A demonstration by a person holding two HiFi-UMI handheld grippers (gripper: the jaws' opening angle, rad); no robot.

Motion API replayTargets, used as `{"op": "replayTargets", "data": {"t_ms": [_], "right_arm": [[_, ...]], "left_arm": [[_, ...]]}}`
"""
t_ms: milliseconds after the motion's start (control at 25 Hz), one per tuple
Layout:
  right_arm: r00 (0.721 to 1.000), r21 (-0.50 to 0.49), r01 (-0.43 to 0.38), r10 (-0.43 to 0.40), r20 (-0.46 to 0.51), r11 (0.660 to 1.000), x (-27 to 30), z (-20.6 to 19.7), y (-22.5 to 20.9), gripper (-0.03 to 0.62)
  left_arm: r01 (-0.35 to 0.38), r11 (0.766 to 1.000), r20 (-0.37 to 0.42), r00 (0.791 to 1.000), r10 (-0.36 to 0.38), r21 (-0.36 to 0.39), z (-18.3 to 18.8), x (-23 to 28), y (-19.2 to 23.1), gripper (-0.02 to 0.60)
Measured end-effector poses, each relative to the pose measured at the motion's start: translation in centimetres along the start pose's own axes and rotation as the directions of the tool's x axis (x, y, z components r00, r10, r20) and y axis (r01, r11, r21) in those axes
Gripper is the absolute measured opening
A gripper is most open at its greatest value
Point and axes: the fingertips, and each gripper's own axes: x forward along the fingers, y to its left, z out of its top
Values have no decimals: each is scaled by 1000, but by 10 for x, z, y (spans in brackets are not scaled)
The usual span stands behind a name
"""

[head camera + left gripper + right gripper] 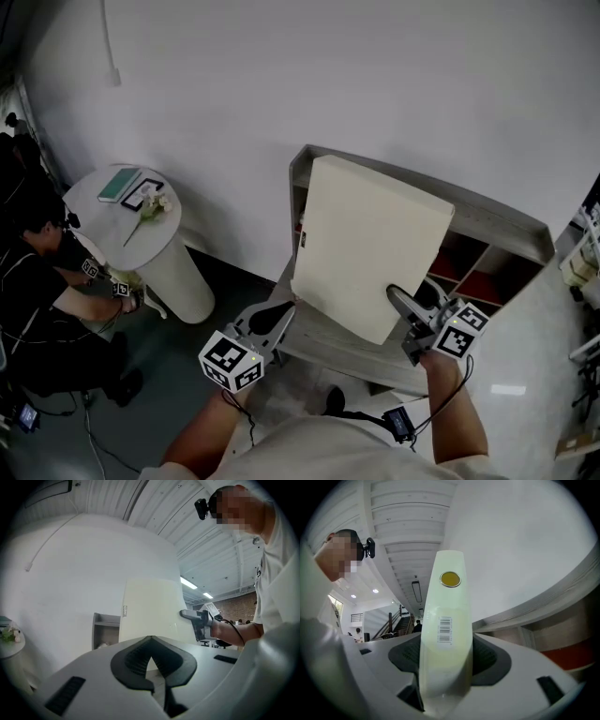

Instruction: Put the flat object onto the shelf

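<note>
**Flat object held over the shelf, not yet set down**

At the far left, a round desk (92, 204) and a seated person (37, 291) are well clear of the work. The left tool (272, 317) has its jaws together on nothing and sits near the lower left corner of the flat object (366, 244). I cannot tell whether it touches. The cream panel tilts above the grey shelf (511, 228), and the right tool (405, 300) is clamped on its lower right edge beside a barcode. I judge the carry to be largely done, with lowering, laying flat and release left to do. The panel hides most of the shelf top and its own lower edge, so any contact there is unclear. The red-floored compartments at the right show only in part.
</note>
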Motion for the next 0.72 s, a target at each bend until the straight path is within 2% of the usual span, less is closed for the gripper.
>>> {"op": "replayTargets", "data": {"t_ms": [520,720], "right_arm": [[996,-133,-81,85,21,988,62,93,-81,285],[993,-193,-107,113,21,975,85,119,-106,285]], "left_arm": [[-40,997,34,999,38,64,34,101,47,14],[-64,995,35,997,62,80,34,128,63,15]]}}
